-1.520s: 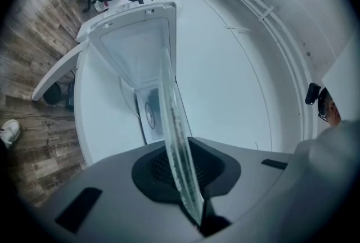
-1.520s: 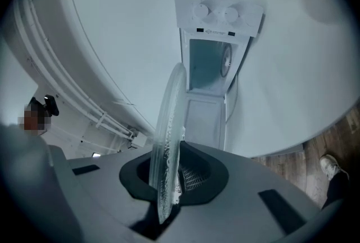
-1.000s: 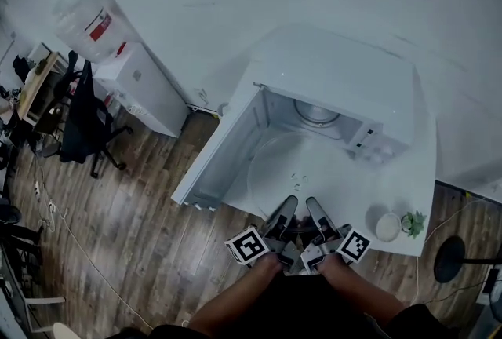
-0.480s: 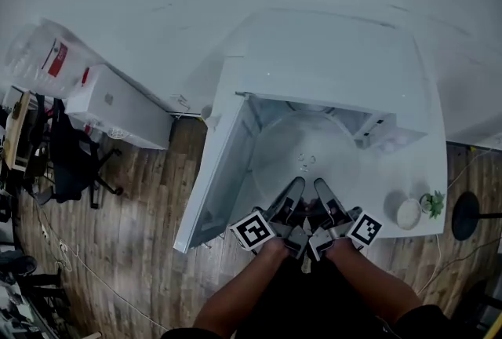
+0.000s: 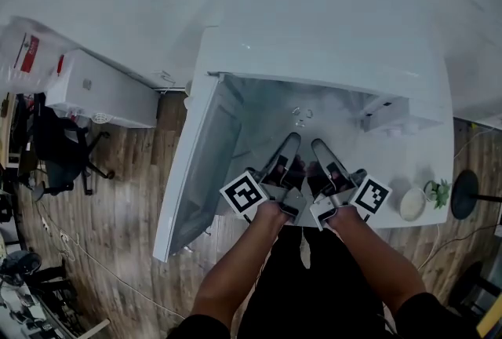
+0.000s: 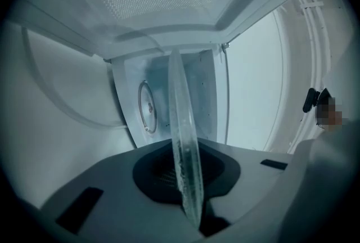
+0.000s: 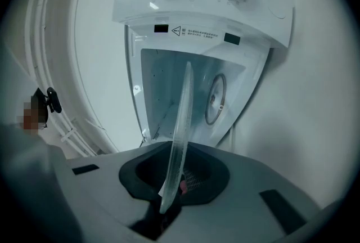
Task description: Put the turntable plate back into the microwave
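– Turntable plate (image 5: 302, 125): where is it right now?

– It is held flat at the mouth of the microwave (image 5: 329, 39). Its far part reaches into the opening and its near rim is at the two grippers. The door (image 5: 188, 165) hangs wide to the left, out of the way.

– Which one has it?

– Both. The left gripper (image 5: 289, 143) and the right gripper (image 5: 320, 149) sit side by side on the near rim. In the left gripper view the glass (image 6: 183, 140) runs edge-on straight between the jaws, which are closing tighter on it. The right gripper view shows the same rim (image 7: 180, 140) pinched in narrow jaws.

– Why both on one edge?

– My guess is that the glass is wide and slippery. Two grips close together keep it from tipping, and they let the far edge lead into the box. The grippers are turned on their sides, with one jaw over the plate and one under it. That is why the plate looks upright in their views.

– Is it seated?

– Not yet. The ring (image 6: 147, 107) on the oven floor shows apart from the glass in both gripper views, so the plate hangs above it. I'd say what's left is to carry it deeper, centre it over the ring, lower it and let go.

– What could go wrong?

– The rim could catch the edge of the opening, or the plate could land off-centre.
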`<state>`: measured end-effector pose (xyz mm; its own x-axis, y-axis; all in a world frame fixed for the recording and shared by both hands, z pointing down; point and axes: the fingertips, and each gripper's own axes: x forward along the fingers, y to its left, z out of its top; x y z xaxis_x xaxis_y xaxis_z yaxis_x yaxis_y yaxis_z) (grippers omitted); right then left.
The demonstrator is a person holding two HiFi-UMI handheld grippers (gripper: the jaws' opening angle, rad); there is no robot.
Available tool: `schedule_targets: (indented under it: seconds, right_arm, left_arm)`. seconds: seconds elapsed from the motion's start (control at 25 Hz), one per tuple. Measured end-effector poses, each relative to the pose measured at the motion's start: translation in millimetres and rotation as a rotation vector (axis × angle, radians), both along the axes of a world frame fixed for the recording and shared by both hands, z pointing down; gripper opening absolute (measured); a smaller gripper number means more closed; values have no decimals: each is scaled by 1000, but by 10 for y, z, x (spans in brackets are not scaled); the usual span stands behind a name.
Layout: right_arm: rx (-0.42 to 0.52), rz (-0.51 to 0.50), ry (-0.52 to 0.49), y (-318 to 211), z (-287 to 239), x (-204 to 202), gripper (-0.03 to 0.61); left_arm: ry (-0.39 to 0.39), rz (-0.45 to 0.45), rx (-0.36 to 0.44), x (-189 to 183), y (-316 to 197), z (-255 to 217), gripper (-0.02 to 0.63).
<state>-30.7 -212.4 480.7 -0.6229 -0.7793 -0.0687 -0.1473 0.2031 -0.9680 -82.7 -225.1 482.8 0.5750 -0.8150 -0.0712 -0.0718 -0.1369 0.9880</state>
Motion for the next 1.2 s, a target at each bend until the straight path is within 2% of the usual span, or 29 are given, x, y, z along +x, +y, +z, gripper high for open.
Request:
schedule_targets:
  seconds: [0.2,0.36,0.52,0.76,0.96,1.0,1.12,1.2]
  right_arm:
    - [16,-12,7,-70,57,64,54]
    - [-2,27,-33,-194,103,126,58]
    - [-51,83,-136,-284,192,188,41]
    - [-43,109,-188,-389,256,202,41]
    - [-25,126,-218,-446,273,205,43]
    - [-23,132,-219,-461,280,210,43]
    - [-14,155,-209,-551,305,259,44]
    - [-8,168,-201,-623,312,296,44]
  left_arm:
    - [43,-26,7,22,-262,39,41]
    - [62,-26,8,77,-411,62,43]
    - [21,-24,10,136,-486,113,44]
    - [-65,-11,42,136,-584,195,55]
    - [-78,-6,76,109,-614,213,64]
    - [-66,-10,78,88,-601,219,71]
    - [-3,-34,83,19,-550,234,148]
    - [5,-43,83,-9,-507,266,161]
